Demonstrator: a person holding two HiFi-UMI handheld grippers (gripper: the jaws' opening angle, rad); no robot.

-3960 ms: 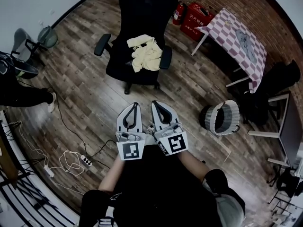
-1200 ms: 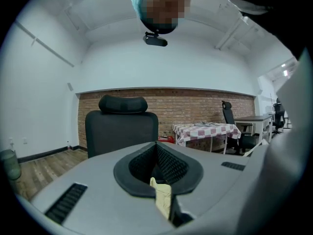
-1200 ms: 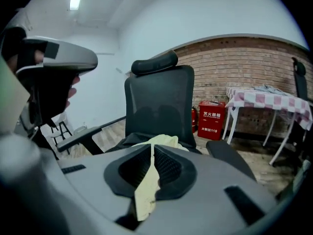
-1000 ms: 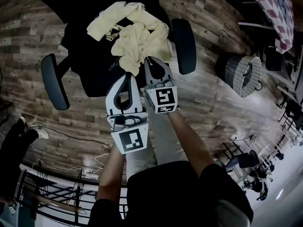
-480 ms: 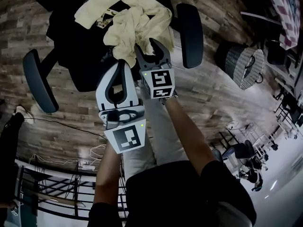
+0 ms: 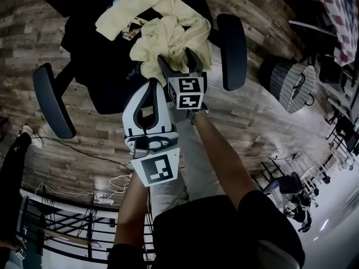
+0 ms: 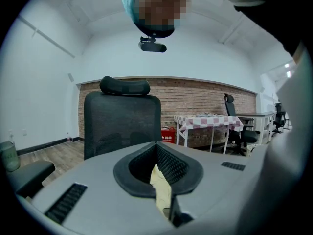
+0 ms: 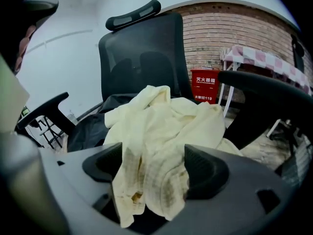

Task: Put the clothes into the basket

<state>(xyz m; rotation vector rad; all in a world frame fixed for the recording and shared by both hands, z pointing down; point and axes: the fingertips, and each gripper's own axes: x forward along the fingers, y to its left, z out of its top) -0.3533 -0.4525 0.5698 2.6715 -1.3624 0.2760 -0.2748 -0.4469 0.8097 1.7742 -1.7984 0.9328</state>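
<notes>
A crumpled pale yellow garment (image 6: 168, 32) lies on the seat of a black office chair (image 6: 95, 66). My right gripper (image 6: 178, 58) is at the garment's near edge, its jaws having just been opening. In the right gripper view they stand wide, and a fold of the garment (image 8: 161, 126) hangs between the right gripper's (image 8: 154, 165) pads without being pinched. My left gripper (image 6: 151, 86) hovers just behind and to the left, shut and empty; in the left gripper view its tips (image 7: 157, 146) meet. The woven basket (image 6: 289, 80) stands on the floor to the chair's right.
The chair's armrests (image 6: 233, 49) (image 6: 53, 100) flank the seat, and its backrest (image 8: 142, 53) rises behind the garment. A chequered table (image 6: 336, 15) is at the far right. A red box (image 8: 205, 84) stands by the brick wall. Cables (image 6: 118, 184) lie on the wooden floor.
My right gripper has dropped onto the garment's near edge and its jaws have gone from shut to wide open. The left gripper has sunk slightly.
</notes>
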